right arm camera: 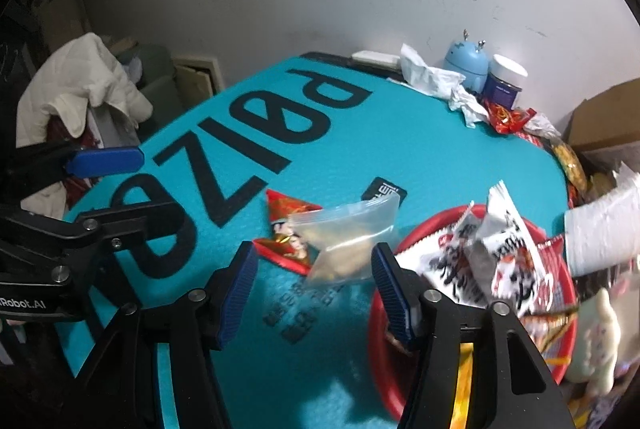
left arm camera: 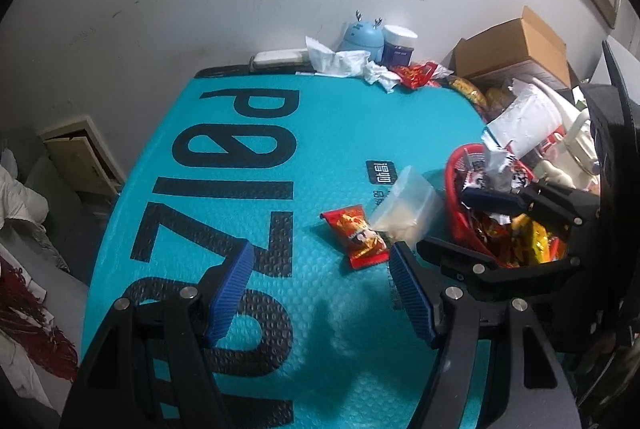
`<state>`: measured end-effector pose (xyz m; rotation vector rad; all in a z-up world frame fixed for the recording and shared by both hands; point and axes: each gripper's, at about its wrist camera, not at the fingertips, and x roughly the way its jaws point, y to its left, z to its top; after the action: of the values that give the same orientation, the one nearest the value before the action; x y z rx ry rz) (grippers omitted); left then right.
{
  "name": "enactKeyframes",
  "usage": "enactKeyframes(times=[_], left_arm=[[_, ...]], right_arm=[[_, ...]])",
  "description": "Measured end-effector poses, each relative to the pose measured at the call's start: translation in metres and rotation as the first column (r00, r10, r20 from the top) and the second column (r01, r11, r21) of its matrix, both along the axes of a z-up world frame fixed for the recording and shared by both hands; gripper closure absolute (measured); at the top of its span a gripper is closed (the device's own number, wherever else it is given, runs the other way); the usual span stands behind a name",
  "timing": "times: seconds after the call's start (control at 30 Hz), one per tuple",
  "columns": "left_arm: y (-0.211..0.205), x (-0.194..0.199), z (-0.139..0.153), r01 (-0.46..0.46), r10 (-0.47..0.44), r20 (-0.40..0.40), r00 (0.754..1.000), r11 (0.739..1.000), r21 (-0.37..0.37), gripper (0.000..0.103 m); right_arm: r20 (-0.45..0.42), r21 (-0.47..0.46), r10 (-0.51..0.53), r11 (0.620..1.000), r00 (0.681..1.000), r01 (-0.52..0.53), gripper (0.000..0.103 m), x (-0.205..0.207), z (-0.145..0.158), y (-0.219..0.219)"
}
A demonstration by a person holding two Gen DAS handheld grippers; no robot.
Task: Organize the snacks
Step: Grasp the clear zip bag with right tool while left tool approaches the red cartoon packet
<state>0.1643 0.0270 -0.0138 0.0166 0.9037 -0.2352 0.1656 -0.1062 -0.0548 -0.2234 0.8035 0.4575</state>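
Left hand-held gripper: jaws standing wide, nothing between the blue pads, hovering above the teal mat on the bench. Red snack packet flat on the mat just beyond the right pad, near but apart from it. Clear zip bag with pale pieces inside, overlapping the far corner of the red packet, leaning toward the red basket. Basket to the right of the gripper, heaped with wrapped snacks in white, red and yellow.

Right hand-held gripper: jaws likewise apart, empty, no pad pressing on anything. Same clear zip bag straight ahead of the gap between its fingertips, close in front yet untouched; red snack packet partly under the bag's left side. Red basket just right of the right finger, its rim passing behind that finger, white packets with black lettering piled on top. Seen from the left wrist, this gripper hangs over the basket's near side.

Farther back by the wall: crumpled tissue, blue round gadget with small antlers, white-lidded jar, another red packet. Cardboard box beyond the basket. White jacket off the bench's left edge.
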Motion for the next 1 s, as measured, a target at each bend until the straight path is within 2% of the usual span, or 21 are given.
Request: enactKeyframes(times=[0.13,0.43,0.5,0.73,0.77,0.83,0.87,1.0], left_arm=[[0.0,0.02,-0.007,-0.012,0.014,-0.058,0.998,1.0,0.028,0.034],[0.006,0.044,-0.02,-0.025,0.026,-0.142,0.99,1.0,0.012,0.034],[0.006,0.047,-0.023,-0.021,0.021,-0.157,0.987,1.0,0.004,0.034],[0.005,0.051,-0.034,-0.024,0.022,-0.195,0.98,1.0,-0.007,0.034],[0.005,0.051,-0.035,-0.026,0.024,-0.197,0.98,1.0,-0.006,0.034],[0.005,0.05,-0.036,-0.028,0.027,-0.198,0.98,1.0,-0.003,0.034],[0.006,0.05,-0.037,-0.027,0.026,-0.199,0.98,1.0,-0.004,0.034],[0.005,0.051,-0.039,-0.018,0.013,-0.199,0.98,1.0,-0.022,0.034]], right_arm=[[-0.032,-0.043,0.027,0.999,0.999,-0.028,0.032,0.018,-0.002,0.002],[-0.112,-0.197,0.075,0.976,0.991,-0.096,0.025,0.048,-0.015,0.017],[-0.128,-0.214,0.074,0.972,0.989,-0.101,0.023,0.053,-0.021,0.019],[-0.154,-0.289,0.098,0.947,0.983,-0.14,0.022,0.063,-0.037,0.032],[-0.157,-0.295,0.101,0.945,0.982,-0.144,0.023,0.064,-0.038,0.034],[-0.149,-0.317,0.1,0.938,0.984,-0.143,0.031,0.064,-0.041,0.035],[-0.144,-0.326,0.098,0.935,0.985,-0.14,0.038,0.063,-0.041,0.034],[-0.135,-0.318,0.1,0.938,0.986,-0.138,0.045,0.061,-0.04,0.033]])
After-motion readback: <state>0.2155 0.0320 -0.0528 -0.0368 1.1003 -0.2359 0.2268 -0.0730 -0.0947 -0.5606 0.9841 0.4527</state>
